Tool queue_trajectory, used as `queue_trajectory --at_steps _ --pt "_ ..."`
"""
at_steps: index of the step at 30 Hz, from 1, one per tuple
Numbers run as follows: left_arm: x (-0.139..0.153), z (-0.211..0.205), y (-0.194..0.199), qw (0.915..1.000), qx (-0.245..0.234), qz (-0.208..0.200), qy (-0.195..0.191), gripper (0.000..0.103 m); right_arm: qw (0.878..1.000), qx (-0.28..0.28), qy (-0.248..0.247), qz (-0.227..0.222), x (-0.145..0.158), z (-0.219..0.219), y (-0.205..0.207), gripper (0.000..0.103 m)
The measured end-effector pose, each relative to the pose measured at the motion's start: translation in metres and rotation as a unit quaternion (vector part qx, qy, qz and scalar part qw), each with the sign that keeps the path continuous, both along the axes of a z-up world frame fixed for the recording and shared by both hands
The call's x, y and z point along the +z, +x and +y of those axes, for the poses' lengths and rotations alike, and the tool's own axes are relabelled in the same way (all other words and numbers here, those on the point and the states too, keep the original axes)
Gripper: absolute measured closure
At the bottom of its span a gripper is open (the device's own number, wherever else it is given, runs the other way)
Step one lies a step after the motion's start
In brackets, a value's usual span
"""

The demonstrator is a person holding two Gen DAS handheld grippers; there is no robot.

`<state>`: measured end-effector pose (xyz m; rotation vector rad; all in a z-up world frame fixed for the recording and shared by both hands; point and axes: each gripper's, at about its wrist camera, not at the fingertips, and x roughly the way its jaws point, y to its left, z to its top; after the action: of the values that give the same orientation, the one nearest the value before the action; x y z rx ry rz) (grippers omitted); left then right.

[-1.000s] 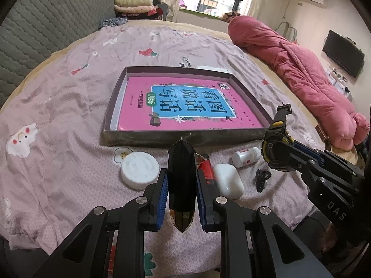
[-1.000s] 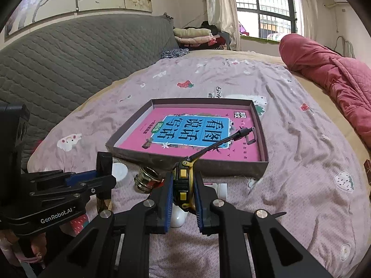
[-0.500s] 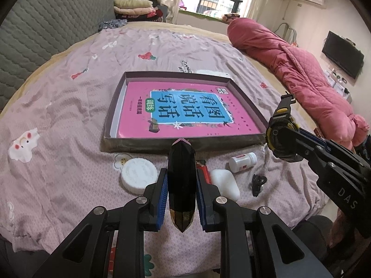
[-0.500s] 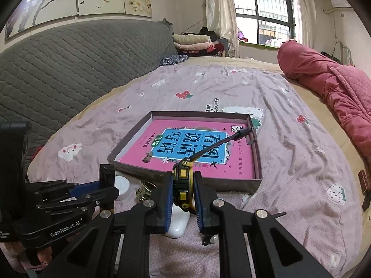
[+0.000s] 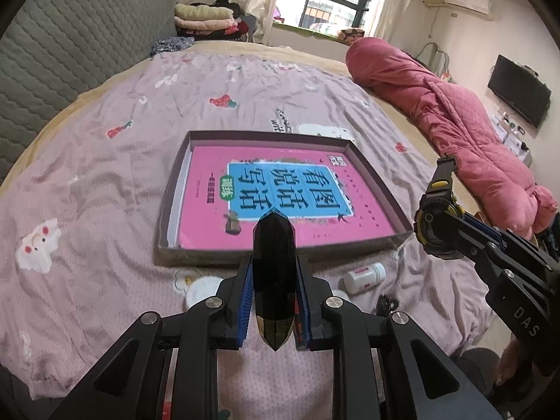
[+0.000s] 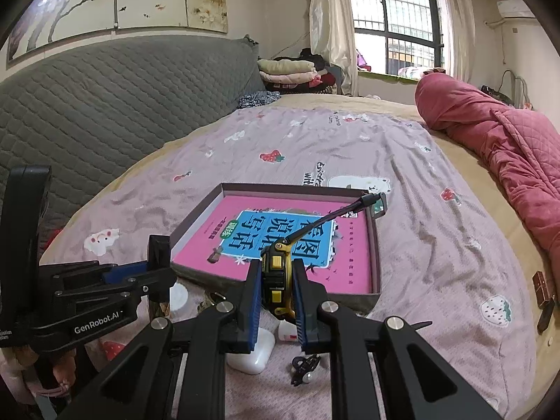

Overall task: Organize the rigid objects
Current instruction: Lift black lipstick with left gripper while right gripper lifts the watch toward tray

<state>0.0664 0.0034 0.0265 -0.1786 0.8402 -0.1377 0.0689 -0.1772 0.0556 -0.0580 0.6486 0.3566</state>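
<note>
So both grippers are up over the near edge of the bed. The left gripper (image 5: 274, 285) is clamped tight on a dark faceted crystal (image 5: 274, 273), and the right gripper (image 6: 277, 288) is squeezing a yellow tape measure (image 6: 276, 281). The shallow box (image 5: 371, 171) with the pink book (image 5: 210, 217) sits just beyond them, and a little white bottle (image 5: 364, 275) lies near its front wall.

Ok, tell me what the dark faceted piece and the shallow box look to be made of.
Dark faceted piece, clamped in the left hand-held gripper: likely polished stone or glass; its black facets are glossy and throw reflections. Shallow box: probably matte cardboard; thin, straight grey-brown walls with folded corners and no shine.
</note>
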Motion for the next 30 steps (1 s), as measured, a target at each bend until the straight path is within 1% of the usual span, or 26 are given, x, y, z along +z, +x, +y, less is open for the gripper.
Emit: queue_trajectory --at_steps 15,21,26,30 --pt "0.001 0.008 0.030 0.9999 0.015 0.000 -0.002 0.080 1.000 0.005 0.004 -0.006 0.003 0.002 0.026 0.086" --pt "0.000 0.013 0.041 0.9997 0.023 0.001 0.002 0.080 1.000 -0.001 0.017 0.002 -0.007 -0.002 0.036 0.086" --pt "-0.005 0.016 0.051 0.9996 0.029 0.003 0.006 0.080 1.000 -0.001 0.014 0.003 -0.014 -0.003 0.042 0.086" --pt "-0.010 0.019 0.061 0.9993 0.036 0.008 0.006 0.080 1.000 0.004 0.006 -0.005 -0.015 -0.003 0.047 0.086"
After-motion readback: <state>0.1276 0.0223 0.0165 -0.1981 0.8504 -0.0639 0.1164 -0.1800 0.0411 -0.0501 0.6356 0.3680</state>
